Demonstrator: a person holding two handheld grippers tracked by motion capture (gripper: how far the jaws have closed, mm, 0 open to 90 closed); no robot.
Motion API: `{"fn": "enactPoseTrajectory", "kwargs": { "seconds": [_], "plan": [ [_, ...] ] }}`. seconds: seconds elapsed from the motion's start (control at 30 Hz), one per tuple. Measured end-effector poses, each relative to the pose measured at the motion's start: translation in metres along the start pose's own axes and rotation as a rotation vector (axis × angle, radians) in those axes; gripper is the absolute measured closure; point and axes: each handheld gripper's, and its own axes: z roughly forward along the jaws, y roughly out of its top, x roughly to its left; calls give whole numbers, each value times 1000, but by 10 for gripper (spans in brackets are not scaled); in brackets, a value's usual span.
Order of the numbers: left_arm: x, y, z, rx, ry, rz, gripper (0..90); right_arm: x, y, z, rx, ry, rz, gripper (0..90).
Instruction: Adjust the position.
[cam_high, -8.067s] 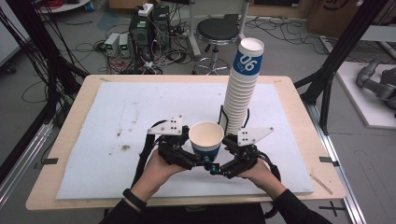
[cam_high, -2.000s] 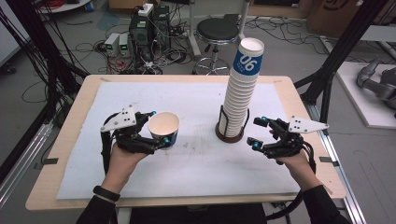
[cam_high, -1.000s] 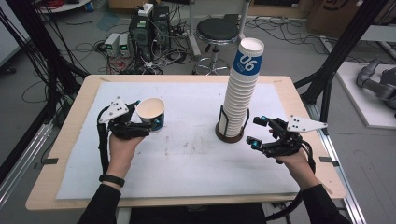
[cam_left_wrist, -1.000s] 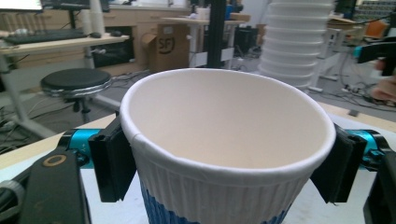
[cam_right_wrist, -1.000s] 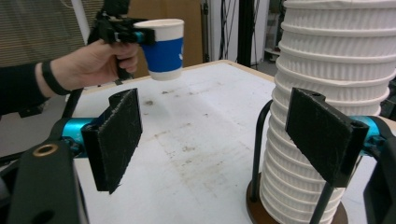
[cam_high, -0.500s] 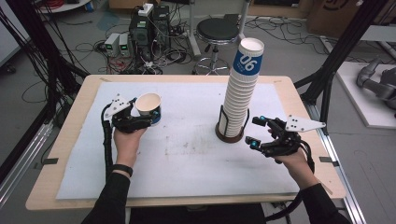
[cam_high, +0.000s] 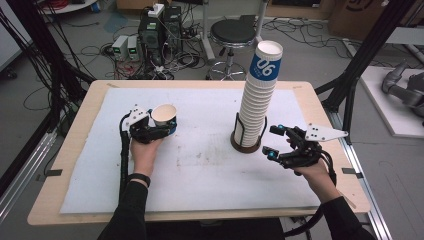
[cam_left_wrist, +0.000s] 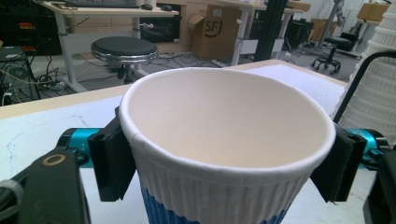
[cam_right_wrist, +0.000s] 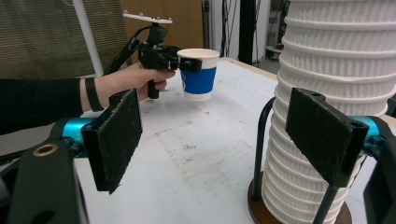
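Observation:
A white paper cup with a blue band (cam_high: 164, 116) stands upright at the table's left, low over the white sheet. My left gripper (cam_high: 165, 128) is shut on it. In the left gripper view both pads (cam_left_wrist: 112, 163) press the ribbed wall of the cup (cam_left_wrist: 224, 140) just under its rim; the jaws have just been opening a little, with the cup still between them. A tall stack of cups (cam_high: 257, 100) sits in a black wire holder (cam_high: 247, 145). My right gripper (cam_high: 272, 141) rests open and empty just right of the stack (cam_right_wrist: 327, 70).
White paper (cam_high: 210, 165) covers the wooden table (cam_high: 325, 115). Beyond the far edge are a black stool (cam_high: 232, 32), computers and floor cables. A black frame post (cam_high: 360, 60) rises at the right. Bare paper lies between the two hands.
The left hand has carried the cup toward the far left, turned it from tilted to upright and brought it lower. The right hand has stayed in place.

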Motion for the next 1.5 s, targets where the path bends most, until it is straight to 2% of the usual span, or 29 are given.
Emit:
{"fn": "enactPoseTrajectory", "kwargs": {
  "seconds": [0.37, 0.7, 0.97, 1.13, 1.33, 1.5],
  "plan": [
    [3, -9, 8, 47, 12, 7, 206, 0, -1, 1, 2, -1, -2, 192],
    [6, -14, 11, 87, 12, -5, 205, 1, -1, 1, -1, -3, -7, 192],
    [7, -14, 10, 92, 12, -13, 184, 1, -1, 1, -2, -7, -6, 192],
    [7, -13, 9, 111, 11, -8, 173, 1, -1, 2, -1, -6, -13, 192],
    [6, -13, 9, 129, 13, -23, 160, 1, -1, 2, -2, -6, -18, 192],
    [3, -12, 9, 169, 21, 6, 160, 1, -1, 1, -6, 2, -15, 192]
  ]
}}
